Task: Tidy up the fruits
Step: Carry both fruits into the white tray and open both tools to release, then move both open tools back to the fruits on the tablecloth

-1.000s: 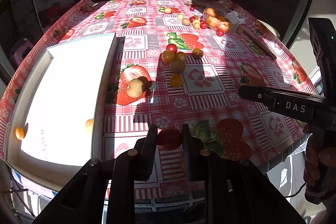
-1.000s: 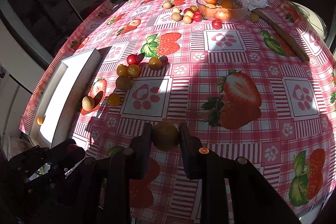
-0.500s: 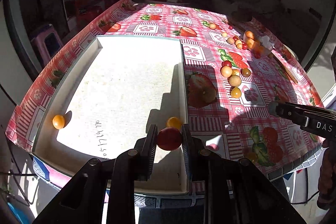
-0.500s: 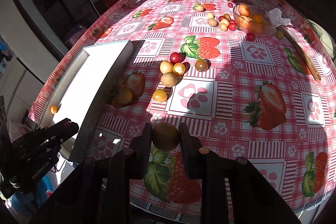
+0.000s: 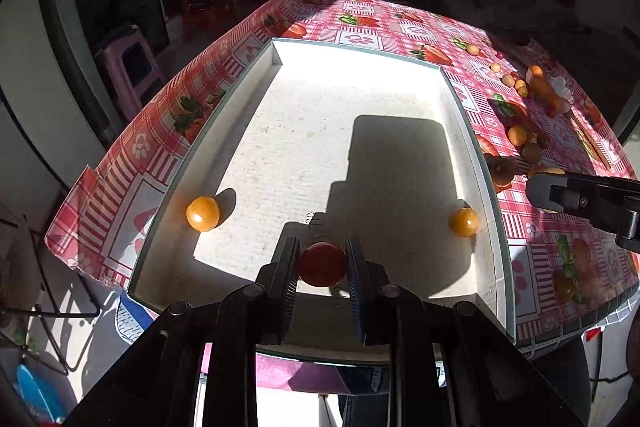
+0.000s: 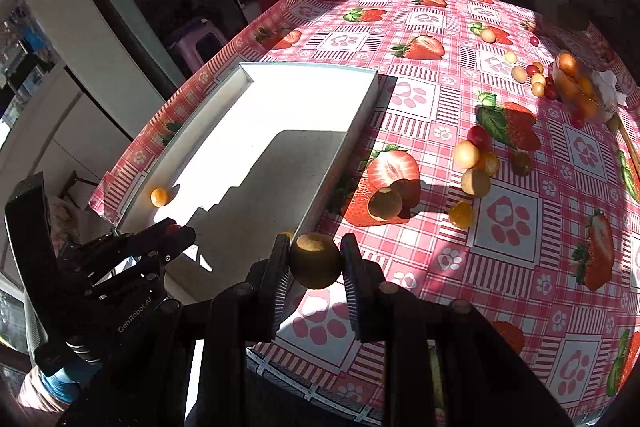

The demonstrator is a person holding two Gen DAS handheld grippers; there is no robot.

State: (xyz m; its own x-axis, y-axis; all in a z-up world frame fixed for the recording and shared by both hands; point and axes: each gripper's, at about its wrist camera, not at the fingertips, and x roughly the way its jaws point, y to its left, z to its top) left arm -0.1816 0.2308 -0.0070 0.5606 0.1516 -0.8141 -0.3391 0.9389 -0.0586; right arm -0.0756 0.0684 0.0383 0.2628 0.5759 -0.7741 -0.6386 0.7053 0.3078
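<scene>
A sunlit surface (image 6: pixel 516 239) under a pink strawberry-print cloth fills both views, with a dark room behind it. Nearest in the left wrist view, the left gripper (image 5: pixel 322 264) has its fingers (image 5: pixel 286 267) closed on a red fruit (image 5: pixel 322 264), held over the near end of a white tray (image 5: pixel 496 227). Just beyond the fingers, one orange fruit (image 5: pixel 203 213) lies to their left by the tray's left wall and another (image 5: pixel 464 222) to their right by the right wall. The right gripper's arm reaches in from the right edge of that view.

In the right wrist view, the right gripper (image 6: pixel 315 261) pinches a brown-green fruit (image 6: pixel 315 261) between its fingers (image 6: pixel 353 269), above the tray's near right corner. The left gripper shows to the lower left, over the tray's near end. Ahead and right of the right fingers a brown fruit (image 6: pixel 385 203) rests on a printed strawberry, a yellow one (image 6: pixel 460 214) lies beside it, and a cluster (image 6: pixel 476 163) of yellow, red and brown fruits sits further out. Farthest right, a clear bowl (image 6: pixel 576 87) holds orange fruits, with small loose ones near it.
</scene>
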